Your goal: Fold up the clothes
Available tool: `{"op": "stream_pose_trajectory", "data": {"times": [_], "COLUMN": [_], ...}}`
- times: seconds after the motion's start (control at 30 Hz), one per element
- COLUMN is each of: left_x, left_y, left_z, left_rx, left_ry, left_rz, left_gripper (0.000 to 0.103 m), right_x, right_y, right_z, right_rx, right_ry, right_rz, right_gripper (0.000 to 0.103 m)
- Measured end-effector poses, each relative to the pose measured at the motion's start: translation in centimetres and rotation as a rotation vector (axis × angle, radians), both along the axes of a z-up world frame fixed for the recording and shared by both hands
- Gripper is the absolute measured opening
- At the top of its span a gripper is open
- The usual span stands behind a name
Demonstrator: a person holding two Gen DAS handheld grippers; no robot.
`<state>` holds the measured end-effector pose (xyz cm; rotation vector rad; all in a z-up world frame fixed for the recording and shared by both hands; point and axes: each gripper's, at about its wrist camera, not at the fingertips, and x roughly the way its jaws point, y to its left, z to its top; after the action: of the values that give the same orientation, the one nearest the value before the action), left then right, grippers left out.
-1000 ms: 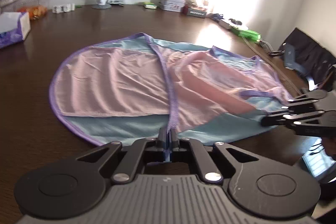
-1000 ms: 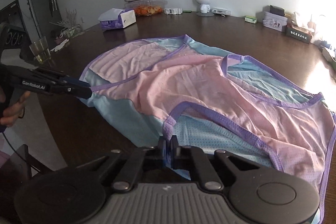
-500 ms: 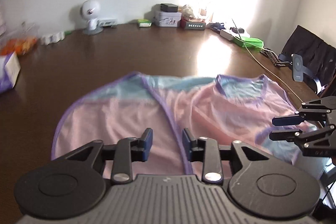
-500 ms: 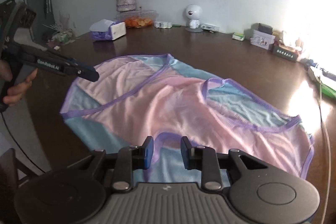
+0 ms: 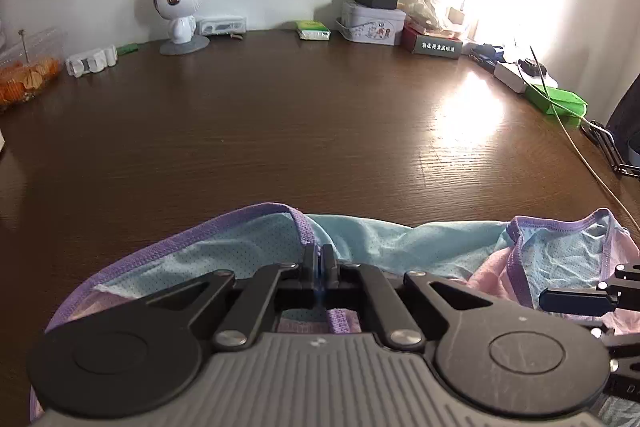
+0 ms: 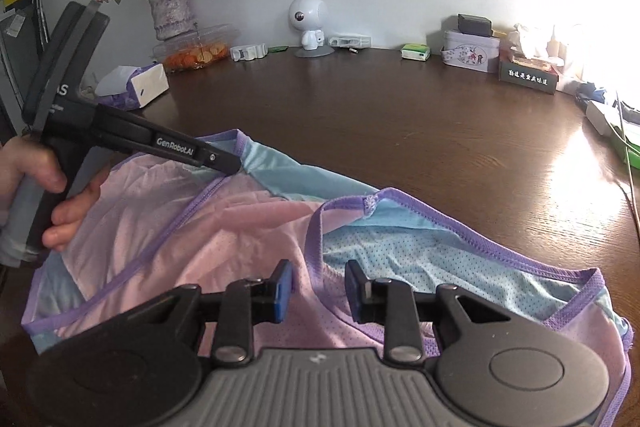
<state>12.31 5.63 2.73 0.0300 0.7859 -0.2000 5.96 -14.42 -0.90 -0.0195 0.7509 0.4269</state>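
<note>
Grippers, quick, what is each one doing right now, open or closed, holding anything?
Left gripper: closed on the purple trim of the garment.
Right gripper: open, holding nothing, above the garment.

The garment [image 6: 224, 239] is showing as thin, perforated mesh cloth, pink and light blue, with woven purple binding. The table [image 5: 280, 131] is gleaming as glossy dark wood grain. The right gripper [image 6: 318, 291] is looking like matt black plastic with shiny metal rivets.
</note>
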Motion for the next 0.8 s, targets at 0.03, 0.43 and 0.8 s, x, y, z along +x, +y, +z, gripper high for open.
{"op": "stream_pose_trajectory", "data": {"times": [0.03, 0.43, 0.8], "left_x": [-0.3, -6.2, -18.6], "left_y": [0.1, 1.5, 2.9], "left_z": [0.2, 3.7, 0.6], "left_rx": [0.006, 0.034, 0.085], "left_ry": [-0.019, -0.075, 0.076], "left_rz": [0.022, 0.039, -0.109], "left_gripper": [0.000, 0.022, 0.033], "right_x": [0.1, -4.8, -9.8], "right_y": [0.0, -4.1, -9.0], "right_z": [-0.2, 1.9, -0.2], "right_rx": [0.000, -0.076, -0.094], "right_ry": [-0.005, -0.079, -0.021], "right_rz": [-0.010, -0.023, -0.072], "right_gripper": [0.011, 0.029, 0.033]}}
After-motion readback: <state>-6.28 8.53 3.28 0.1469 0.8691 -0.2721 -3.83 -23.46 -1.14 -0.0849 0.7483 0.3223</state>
